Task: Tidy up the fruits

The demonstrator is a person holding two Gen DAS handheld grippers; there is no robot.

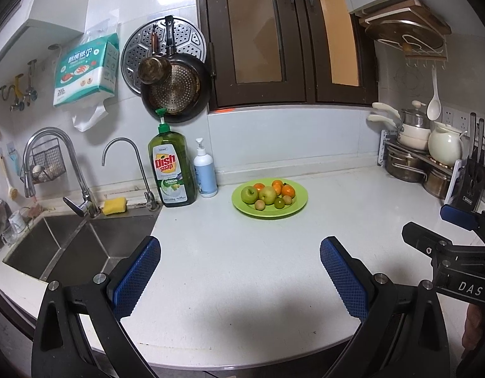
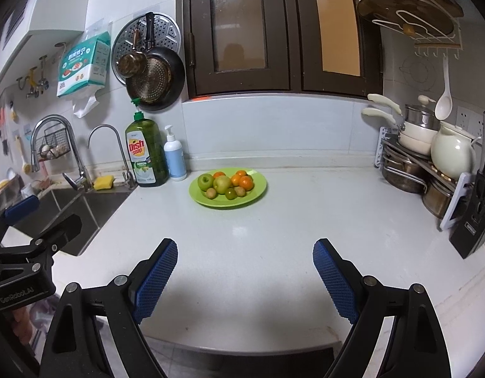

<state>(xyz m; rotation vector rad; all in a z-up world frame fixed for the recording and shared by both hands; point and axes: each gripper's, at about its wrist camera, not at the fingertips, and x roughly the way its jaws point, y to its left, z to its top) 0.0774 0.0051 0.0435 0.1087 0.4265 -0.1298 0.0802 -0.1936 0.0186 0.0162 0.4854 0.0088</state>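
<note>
Fruits (image 1: pixel 269 196) heaped on green plate (image 1: pixel 297 209) — both grippers empty, spread

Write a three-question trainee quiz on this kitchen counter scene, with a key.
1. True or false: the left hand-held gripper is shut on a fruit.
2. What holds the fruits? A) green plate B) sink C) pot rack
3. Fill in: the sponge beside the faucet is ____.

Key: 1 false; both it and the right hand-held gripper are open. 2 A. 3 yellow.

two apples (image 1: pixel 249 194), three oranges (image 1: pixel 288 191), three small fruits (image 1: pixel 260 204), one plate (image 1: pixel 297 208).
</note>
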